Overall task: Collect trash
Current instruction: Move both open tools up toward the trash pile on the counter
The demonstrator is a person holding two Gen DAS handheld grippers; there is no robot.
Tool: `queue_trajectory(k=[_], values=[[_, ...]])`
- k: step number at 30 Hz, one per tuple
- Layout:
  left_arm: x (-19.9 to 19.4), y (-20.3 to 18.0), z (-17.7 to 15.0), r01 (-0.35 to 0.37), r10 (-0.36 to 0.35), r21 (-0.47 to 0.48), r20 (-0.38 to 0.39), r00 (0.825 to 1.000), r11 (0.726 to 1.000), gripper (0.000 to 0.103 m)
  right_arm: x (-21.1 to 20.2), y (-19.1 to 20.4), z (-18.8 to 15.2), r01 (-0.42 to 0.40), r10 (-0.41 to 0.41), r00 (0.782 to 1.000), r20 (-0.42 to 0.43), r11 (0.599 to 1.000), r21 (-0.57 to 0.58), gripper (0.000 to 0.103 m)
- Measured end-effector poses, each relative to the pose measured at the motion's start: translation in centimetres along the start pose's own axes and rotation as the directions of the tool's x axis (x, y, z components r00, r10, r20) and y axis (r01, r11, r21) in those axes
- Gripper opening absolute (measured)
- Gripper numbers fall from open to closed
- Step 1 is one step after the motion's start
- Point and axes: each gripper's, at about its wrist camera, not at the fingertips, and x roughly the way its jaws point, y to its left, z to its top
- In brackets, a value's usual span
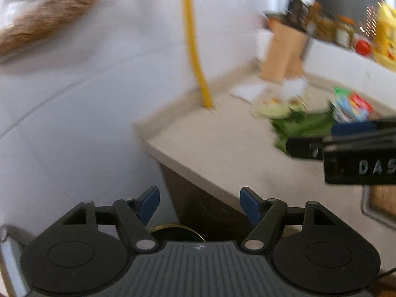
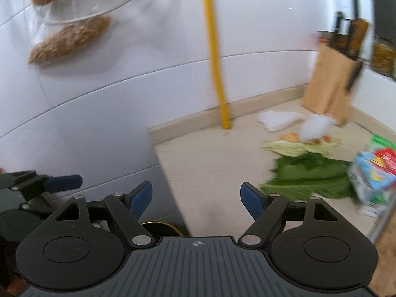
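Observation:
Trash lies on the beige counter (image 2: 210, 163): green leaves (image 2: 309, 175) (image 1: 304, 123), a pale leaf with orange scraps (image 2: 284, 147), a crumpled white tissue (image 2: 314, 126) and colourful cartons (image 2: 373, 173) (image 1: 351, 106). My right gripper (image 2: 196, 199) hangs open and empty over the counter's left end, short of the leaves. It also reaches in from the right in the left wrist view, just in front of the leaves. My left gripper (image 1: 200, 205) is open and empty above the counter's corner. One of its blue fingers (image 2: 64, 182) shows at the left. A dark round bin with a gold rim (image 1: 177, 230) (image 2: 158, 225) sits below the counter's edge, mostly hidden.
A yellow pipe (image 2: 215, 61) runs down the white tiled wall to the counter's back. A wooden knife block (image 2: 331, 91) stands at the back right, a white folded cloth (image 2: 277, 120) before it. A glass shelf with brown bread-like items (image 2: 71, 39) hangs on the wall. Jars (image 1: 344, 32) line a far ledge.

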Motion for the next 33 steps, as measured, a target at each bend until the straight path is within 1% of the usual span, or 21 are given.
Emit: queue_trajectory(k=[3,5,9,14,20,27,33], values=[[0.7,-1.8,0.0,0.086,-0.084,0.034,-0.048,0.995,0.996,0.066,-1.2,-1.4,-0.9,0.06,-0.06,0.998,-0.004,0.998,0.036,0.084],[0.8,-2.9,0.0,0.12,-0.116,0.057,-0.062,0.991,0.991,0.066,-1.9,-2.3,-1.4,0.096,-0.095,0.995,-0.011,0.993,0.062,0.084],[1.1,-5.4,0.5,0.166,-0.158,0.115,-0.075,0.985,0.979,0.066,-3.3,-4.2,-2.4,0.156,-0.154,0.988,-0.025,0.982,0.108,0.084],[1.9,-7.4,1.4,0.203,-0.192,0.156,-0.084,0.978,0.967,0.066,-4.2,-6.3,-2.9,0.209,-0.207,0.978,-0.028,0.968,0.137,0.085],[3.5,-9.2,2.9,0.227,-0.213,0.201,-0.089,0.973,0.953,0.066,-4.3,-8.6,-3.1,0.24,-0.237,0.971,-0.038,0.954,0.179,0.085],[5.6,-10.7,4.5,0.244,-0.228,0.227,-0.098,0.969,0.943,0.066,-3.4,-11.3,-2.7,0.274,-0.267,0.962,-0.059,0.941,0.198,0.085],[7.6,-11.6,5.7,0.258,-0.239,0.248,-0.106,0.965,0.934,0.066,-2.1,-14.0,-2.7,0.302,-0.286,0.953,-0.101,0.927,0.224,0.085]])
